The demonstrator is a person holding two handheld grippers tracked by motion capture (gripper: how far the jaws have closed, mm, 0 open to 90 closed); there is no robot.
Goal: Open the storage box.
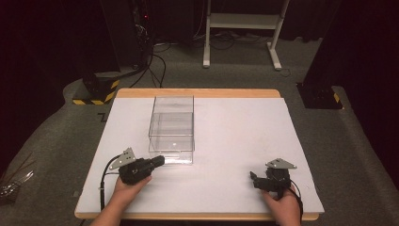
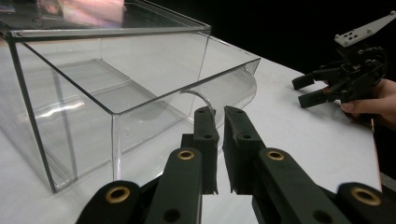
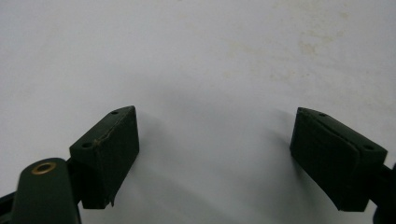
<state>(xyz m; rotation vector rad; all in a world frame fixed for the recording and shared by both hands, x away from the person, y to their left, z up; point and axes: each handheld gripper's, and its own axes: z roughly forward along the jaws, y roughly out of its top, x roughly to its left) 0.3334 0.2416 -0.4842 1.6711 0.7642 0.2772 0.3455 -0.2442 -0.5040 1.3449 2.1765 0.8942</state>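
A clear plastic box [image 1: 171, 127] stands on the white table [image 1: 235, 127], left of centre. Its clear inner drawer [image 2: 233, 81] sticks out a little toward me, with a curved front wall. My left gripper [image 1: 161, 160] is at the box's near left corner. In the left gripper view its jaws stand almost together [image 2: 219, 111], with the drawer's thin curved lip [image 2: 198, 97] running in between the tips. My right gripper [image 1: 252, 179] rests low on the table at the near right, open [image 3: 215, 135], with bare table between its fingers. The left gripper view catches it [image 2: 309, 91] too.
The table's wooden rim [image 1: 197, 92] runs along the far side. Beyond it are a white stand's legs [image 1: 240, 28], black posts and cables on grey carpet. A black and yellow base [image 1: 96, 89] sits at the far left.
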